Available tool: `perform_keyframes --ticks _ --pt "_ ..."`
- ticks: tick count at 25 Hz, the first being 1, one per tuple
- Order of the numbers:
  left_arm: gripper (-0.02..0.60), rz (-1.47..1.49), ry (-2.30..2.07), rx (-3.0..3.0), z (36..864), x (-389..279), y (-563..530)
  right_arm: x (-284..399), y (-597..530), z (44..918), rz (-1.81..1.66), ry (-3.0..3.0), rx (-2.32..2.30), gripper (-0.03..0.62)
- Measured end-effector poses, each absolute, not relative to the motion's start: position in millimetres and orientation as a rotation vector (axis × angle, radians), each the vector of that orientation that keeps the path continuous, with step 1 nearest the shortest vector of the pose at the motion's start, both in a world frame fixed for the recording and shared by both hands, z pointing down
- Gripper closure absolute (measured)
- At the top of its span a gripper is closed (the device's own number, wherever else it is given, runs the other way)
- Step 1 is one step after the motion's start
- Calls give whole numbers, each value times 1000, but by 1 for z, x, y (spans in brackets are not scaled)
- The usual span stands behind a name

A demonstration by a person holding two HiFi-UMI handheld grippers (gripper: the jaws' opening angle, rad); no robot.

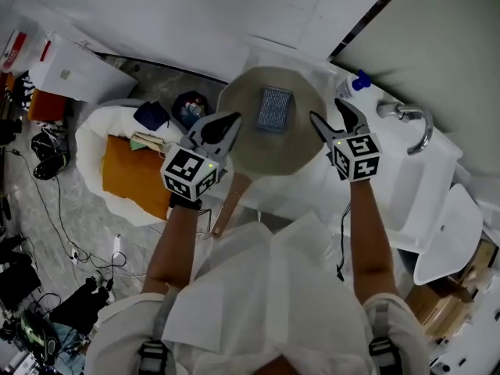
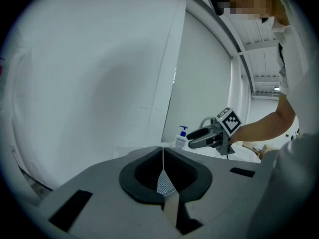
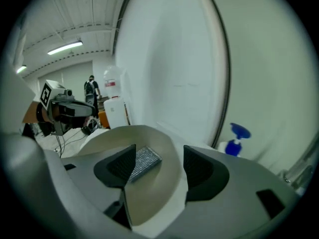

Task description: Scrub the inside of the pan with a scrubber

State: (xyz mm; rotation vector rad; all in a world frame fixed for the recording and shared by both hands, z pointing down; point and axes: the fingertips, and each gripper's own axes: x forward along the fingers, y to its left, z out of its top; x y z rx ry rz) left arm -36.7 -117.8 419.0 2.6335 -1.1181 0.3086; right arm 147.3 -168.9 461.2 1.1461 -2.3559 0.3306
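Note:
A round beige pan (image 1: 273,143) sits on the white counter, its wooden handle (image 1: 228,205) pointing back toward me. A grey ribbed scrubber (image 1: 275,109) lies loose inside it, toward the far side. My left gripper (image 1: 231,121) hovers over the pan's left rim, shut, with nothing visible between its jaws (image 2: 163,151). My right gripper (image 1: 330,114) hangs over the right rim, open and empty. In the right gripper view the pan (image 3: 149,183) and scrubber (image 3: 144,162) show beyond the spread jaws of my right gripper (image 3: 159,158), the scrubber close to the left jaw but apart from it.
A blue-topped soap bottle (image 1: 355,83) stands behind the pan, next to a chrome faucet (image 1: 410,119) and a white sink (image 1: 437,178). At the left lies a white bag with an orange cloth (image 1: 133,174). Cables (image 1: 55,201) trail on the floor.

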Motion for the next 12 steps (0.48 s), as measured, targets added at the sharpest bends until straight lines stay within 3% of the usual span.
perform_keyframes --ticks 6,12 --pt "563 314 -1139 2586 432 -55 -100 61 -170 506 435 -2280 883 326" --pt "563 312 -1161 2554 441 -72 -92 37 -178 558 475 -2095 856 324"
